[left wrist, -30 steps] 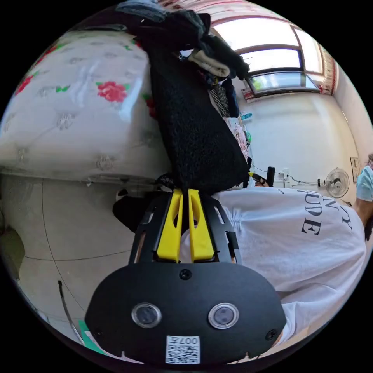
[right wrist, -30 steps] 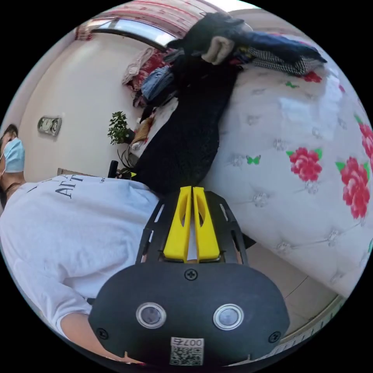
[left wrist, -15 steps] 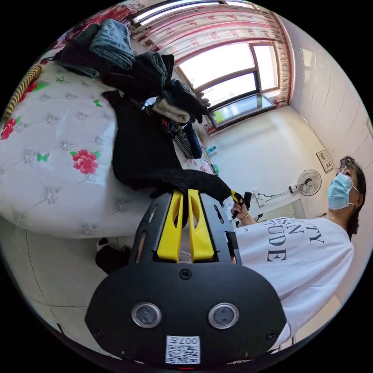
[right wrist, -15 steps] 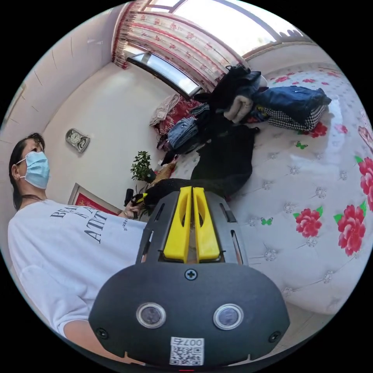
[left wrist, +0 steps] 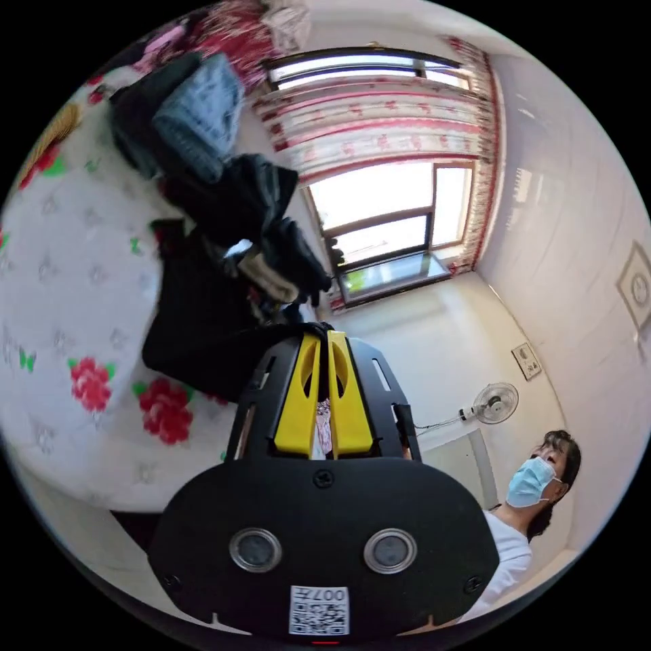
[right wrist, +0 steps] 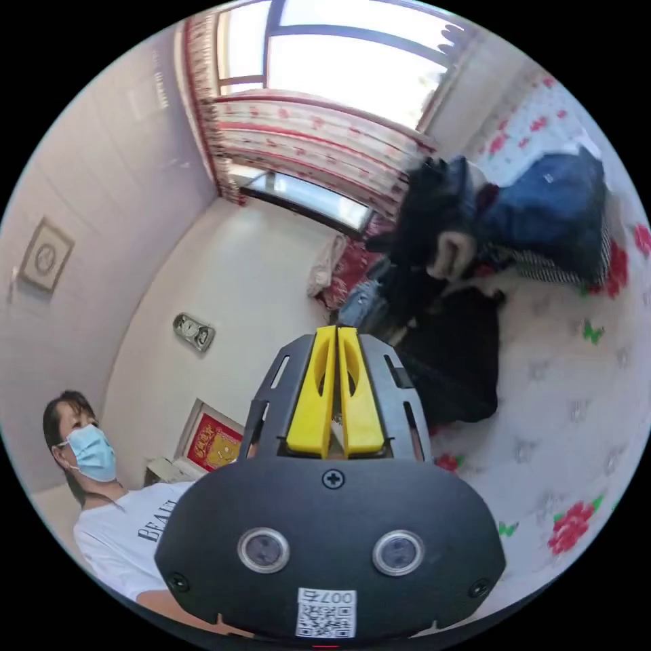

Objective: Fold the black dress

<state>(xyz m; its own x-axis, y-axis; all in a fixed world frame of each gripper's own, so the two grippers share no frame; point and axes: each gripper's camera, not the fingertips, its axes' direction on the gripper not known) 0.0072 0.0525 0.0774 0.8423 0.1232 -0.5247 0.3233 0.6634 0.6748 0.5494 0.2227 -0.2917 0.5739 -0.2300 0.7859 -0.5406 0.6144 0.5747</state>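
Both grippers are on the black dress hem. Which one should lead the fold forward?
Hard to separate: left gripper and right gripper both pinch the black dress. Probably move together.

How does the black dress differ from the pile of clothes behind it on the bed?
The black dress is one dark piece spread low over the bedspread; the pile of clothes is several pieces heaped high. The dress is all black; the pile mixes blue denim, a checked fabric and dark garments. Both lie on the flowered bedspread, and their edges touch.
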